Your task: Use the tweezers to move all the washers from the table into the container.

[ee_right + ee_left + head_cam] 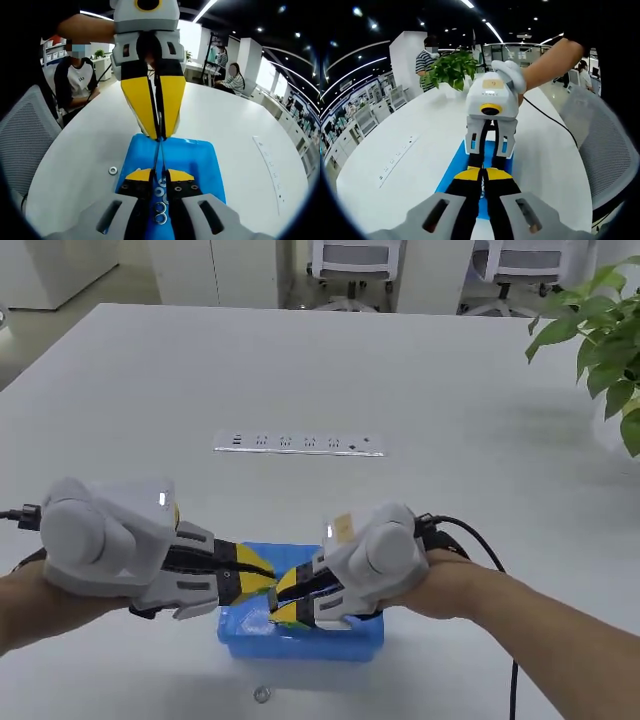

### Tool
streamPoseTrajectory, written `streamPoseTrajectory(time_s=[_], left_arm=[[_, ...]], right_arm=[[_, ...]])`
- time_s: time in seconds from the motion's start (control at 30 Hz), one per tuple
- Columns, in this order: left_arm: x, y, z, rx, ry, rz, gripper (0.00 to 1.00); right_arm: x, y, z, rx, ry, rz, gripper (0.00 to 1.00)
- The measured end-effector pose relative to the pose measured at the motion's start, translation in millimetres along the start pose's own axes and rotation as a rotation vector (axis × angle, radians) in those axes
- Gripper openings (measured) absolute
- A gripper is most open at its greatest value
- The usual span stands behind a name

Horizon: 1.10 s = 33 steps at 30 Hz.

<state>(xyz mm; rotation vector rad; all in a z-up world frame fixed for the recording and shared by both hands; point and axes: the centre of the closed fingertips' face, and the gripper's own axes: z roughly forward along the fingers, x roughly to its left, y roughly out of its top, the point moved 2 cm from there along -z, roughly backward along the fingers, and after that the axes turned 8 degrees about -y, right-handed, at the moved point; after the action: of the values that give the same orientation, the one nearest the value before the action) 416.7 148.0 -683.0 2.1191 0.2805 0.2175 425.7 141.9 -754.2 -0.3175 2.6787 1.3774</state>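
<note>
Item: right claw [160, 176], yellow-tipped, pressed together on one end of the tweezers [159, 155]. Facing it we record the left claw [159, 134], likewise closed, pinching the opposite end, so the thin tweezers bridge the two tips. Both sit over the blue container [200, 160]. We count several washers [160, 192] lying in it below the right claw. One loose washer [113, 170] lies on the white desk [400, 370], just beside the container. Farther back we note a socket strip [298, 444] set in the desk and a leafy plant [600, 330] at its edge.
</note>
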Motion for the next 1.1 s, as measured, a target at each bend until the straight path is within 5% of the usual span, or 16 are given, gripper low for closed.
streamPoseTrajectory(time_s=[0.5,1.1], left_arm=[[-5.4,11.2,-1.6,-0.011,-0.018,0.016,0.05],[-14.1,32.2,-12.8,-0.014,-0.003,0.033,0.05]], right_arm=[[-2.4,4.6,-11.3,0.003,-0.035,0.013,0.19],[-1.1,12.2,-49.8,0.017,-0.145,0.115,0.35]])
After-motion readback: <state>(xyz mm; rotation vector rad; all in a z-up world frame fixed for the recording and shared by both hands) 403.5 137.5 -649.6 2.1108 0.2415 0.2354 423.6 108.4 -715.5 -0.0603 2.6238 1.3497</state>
